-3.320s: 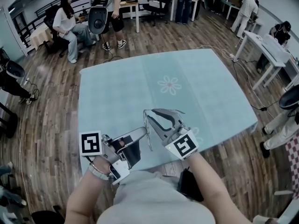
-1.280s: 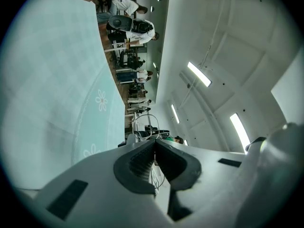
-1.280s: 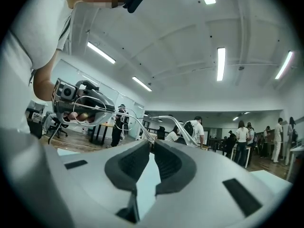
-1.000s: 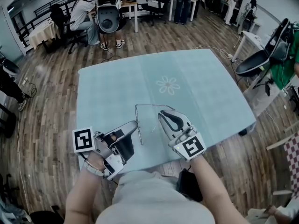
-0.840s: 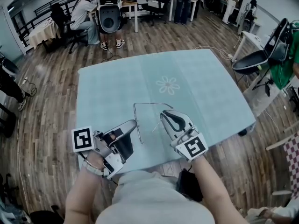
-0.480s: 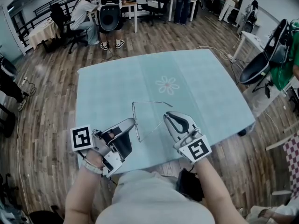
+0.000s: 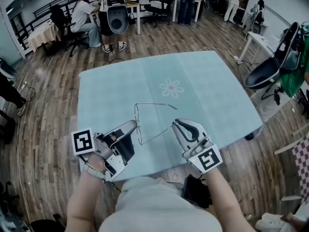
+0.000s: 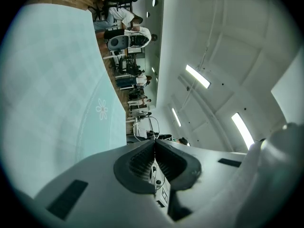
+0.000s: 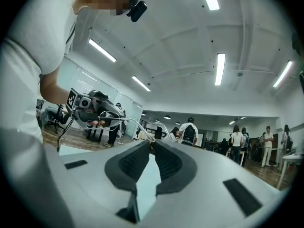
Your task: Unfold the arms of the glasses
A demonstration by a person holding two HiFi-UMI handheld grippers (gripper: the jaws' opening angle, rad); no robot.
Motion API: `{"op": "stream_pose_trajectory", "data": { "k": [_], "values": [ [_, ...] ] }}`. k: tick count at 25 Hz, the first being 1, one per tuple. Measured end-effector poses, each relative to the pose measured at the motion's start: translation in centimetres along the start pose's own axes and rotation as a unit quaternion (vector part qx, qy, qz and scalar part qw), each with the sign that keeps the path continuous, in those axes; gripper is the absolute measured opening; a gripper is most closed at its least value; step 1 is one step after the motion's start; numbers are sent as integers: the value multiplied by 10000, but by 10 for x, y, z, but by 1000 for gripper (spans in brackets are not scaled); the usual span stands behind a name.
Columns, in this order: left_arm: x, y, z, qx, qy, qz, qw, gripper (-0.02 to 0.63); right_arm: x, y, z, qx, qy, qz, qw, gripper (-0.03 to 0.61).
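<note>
A table under a teal cloth is seen filling the middle of the head view. The left gripper is seen lower left of centre, jaws closed narrow on the front of the glasses, which are held over the cloth near the frame's centre. The right gripper is seen lower right of centre, jaws pinched nearly together on the tip of the lower arm. The upper arm is already swung out, pointing right across the frame. The lower arm is judged only partly opened, so the step in hand is taken to be swinging it fully out. To do it well, the front should be held steady by the left gripper while the tip is drawn in an arc around the hinge, not pulled straight. Force should be kept light, as the wire is thin and likely to bend. The pull should be ended once the hinge meets its stop.
</note>
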State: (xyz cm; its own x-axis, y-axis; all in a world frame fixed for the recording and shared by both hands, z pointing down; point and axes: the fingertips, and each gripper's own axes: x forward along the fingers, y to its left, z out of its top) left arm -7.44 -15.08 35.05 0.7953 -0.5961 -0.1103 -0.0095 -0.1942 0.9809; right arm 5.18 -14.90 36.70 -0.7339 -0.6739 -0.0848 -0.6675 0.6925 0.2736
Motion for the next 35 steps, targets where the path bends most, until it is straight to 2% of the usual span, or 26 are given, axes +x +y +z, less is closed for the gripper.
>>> {"op": "stream_pose_trajectory", "data": {
  "k": [13,35],
  "values": [
    [5,2,16,134,-261,81,9995,12,-16,8,4,-25,14,102,9999,35],
    [9,16,35,311,-590,279,9974,12,-29,48,15,-251,-53,602,9979,35]
  ]
}}
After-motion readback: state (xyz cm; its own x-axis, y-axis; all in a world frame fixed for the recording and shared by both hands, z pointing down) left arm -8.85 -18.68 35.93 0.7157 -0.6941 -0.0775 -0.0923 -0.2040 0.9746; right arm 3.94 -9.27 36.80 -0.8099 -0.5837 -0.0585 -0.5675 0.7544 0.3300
